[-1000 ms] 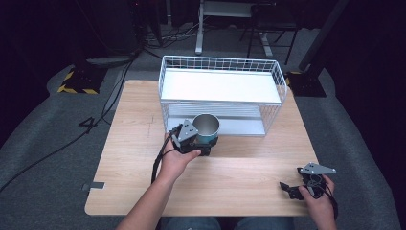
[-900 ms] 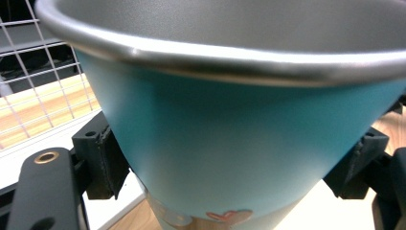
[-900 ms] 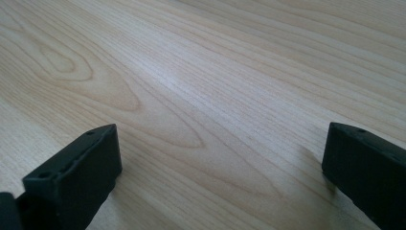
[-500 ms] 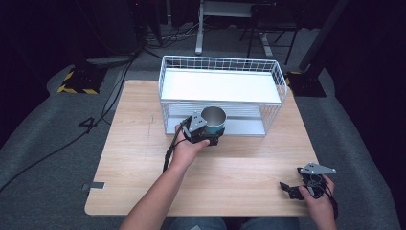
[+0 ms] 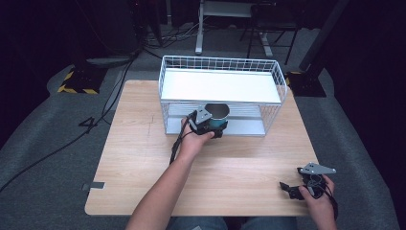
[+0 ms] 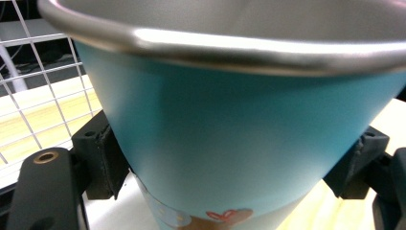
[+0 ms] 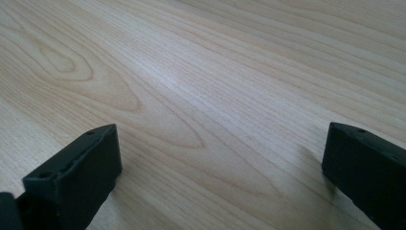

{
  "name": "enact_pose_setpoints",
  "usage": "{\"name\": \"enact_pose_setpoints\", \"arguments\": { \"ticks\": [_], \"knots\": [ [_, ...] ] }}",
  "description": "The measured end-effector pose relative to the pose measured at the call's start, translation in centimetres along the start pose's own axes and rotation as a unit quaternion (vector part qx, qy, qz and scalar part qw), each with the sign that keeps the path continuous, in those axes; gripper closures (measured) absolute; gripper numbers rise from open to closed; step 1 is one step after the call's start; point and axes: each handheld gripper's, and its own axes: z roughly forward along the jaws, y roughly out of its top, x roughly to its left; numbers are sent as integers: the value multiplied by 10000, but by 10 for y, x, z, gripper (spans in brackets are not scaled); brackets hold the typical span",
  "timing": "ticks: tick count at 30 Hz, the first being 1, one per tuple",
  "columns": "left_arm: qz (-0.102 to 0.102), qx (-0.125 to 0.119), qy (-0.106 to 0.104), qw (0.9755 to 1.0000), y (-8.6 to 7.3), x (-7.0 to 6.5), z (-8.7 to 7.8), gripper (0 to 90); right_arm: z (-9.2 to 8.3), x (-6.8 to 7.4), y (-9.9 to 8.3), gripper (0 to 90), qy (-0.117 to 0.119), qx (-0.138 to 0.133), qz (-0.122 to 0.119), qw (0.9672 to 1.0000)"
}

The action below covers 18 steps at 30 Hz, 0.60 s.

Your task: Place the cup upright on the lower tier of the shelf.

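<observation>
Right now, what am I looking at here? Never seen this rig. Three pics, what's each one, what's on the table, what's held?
There is no robot: a person works at a wooden table with a handheld two-jaw tool in each hand. The high view looks down from above the person's side. The other two pictures come from cameras riding on each tool, looking along its black jaws.

On the table stands a white wire rack with an upper and a lower shelf.

The left tool is shut on a teal cup with a metal rim, held at the front of the rack's lower shelf; its jaws press the cup's sides.

The right tool sits low near the table's front right corner, jaws open and holding nothing; its camera sees bare wood between them.
</observation>
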Motion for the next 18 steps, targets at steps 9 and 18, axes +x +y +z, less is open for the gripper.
{"name": "enact_pose_setpoints", "arguments": {
  "ticks": [9, 18],
  "knots": [
    [7, 132, 145, 9998, -2, 5, 17, 182, 0, 0, 0, 1, -3, 3, 1, 10000],
    [-67, 117, 248, 9996, -2, 10, 28, 181, 0, 0, 0, 1, -7, 4, 2, 10000]
  ]
}}
